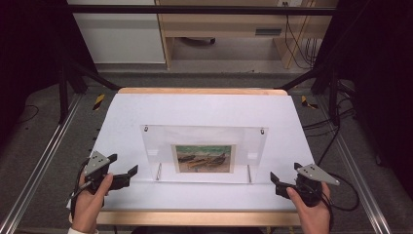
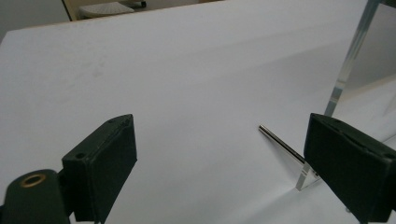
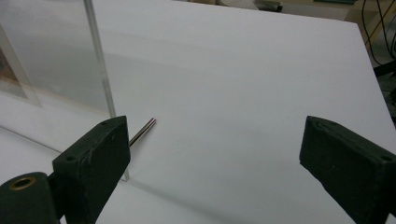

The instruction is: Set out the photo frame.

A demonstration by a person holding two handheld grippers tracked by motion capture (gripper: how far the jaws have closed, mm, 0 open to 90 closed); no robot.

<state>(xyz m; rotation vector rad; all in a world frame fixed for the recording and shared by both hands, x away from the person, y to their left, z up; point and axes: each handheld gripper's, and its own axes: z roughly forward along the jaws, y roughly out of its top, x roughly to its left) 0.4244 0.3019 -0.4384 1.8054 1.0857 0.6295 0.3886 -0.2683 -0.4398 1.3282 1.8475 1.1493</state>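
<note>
Clear acrylic picture frame [image 1: 204, 153] stands upright mid-tabletop [image 1: 204, 105], long axis left-to-right, between the left gripper [image 1: 122, 170] and right gripper [image 1: 284, 179]; both sets of jaws gape, empty, equally near its ends.

A white table top [image 1: 204, 109] lies beneath and ahead of the left gripper [image 1: 125, 163] and the right gripper [image 1: 283, 170], bordered by a wooden edge [image 1: 202, 91] on its far side. An aluminium rail [image 1: 44, 161] runs along the floor outward of the left gripper, and a second rail [image 1: 358, 165] runs outward of the right one. Far ahead of both, past the table, stand a wooden desk [image 1: 219, 24] and a white panel [image 1: 122, 36], with black cables [image 1: 297, 39] hanging to the right gripper's side.
</note>
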